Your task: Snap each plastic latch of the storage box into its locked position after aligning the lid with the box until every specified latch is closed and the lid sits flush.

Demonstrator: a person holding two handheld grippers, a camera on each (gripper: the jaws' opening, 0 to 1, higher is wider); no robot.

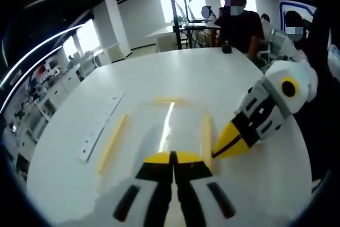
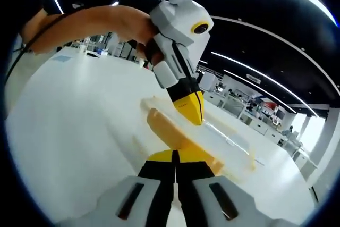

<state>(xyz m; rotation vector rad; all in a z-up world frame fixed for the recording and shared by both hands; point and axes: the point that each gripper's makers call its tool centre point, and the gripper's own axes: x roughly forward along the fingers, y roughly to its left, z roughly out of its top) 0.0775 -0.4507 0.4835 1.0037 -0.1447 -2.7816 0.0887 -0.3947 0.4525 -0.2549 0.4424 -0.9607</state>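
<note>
A clear storage box [image 1: 183, 118] with its lid on lies on a white round table [image 1: 159, 73]. Yellow latches show on its left side [image 1: 112, 141], far end [image 1: 169, 100] and right side [image 1: 206, 134]. My left gripper [image 1: 172, 154] is shut, its tips at the box's near edge. My right gripper [image 1: 217, 154] comes in from the right, shut, with its yellow tip against the right latch. In the right gripper view, my right gripper [image 2: 175, 153] rests shut on a yellow latch [image 2: 162, 126] of the box [image 2: 223, 134], and the left gripper [image 2: 195, 119] points down onto the lid.
A white power strip [image 1: 101, 126] lies on the table left of the box. People sit at a desk [image 1: 199, 25] beyond the table's far edge. A person's arm [image 2: 90, 22] holds the left gripper. Office desks [image 2: 239, 97] stand in the background.
</note>
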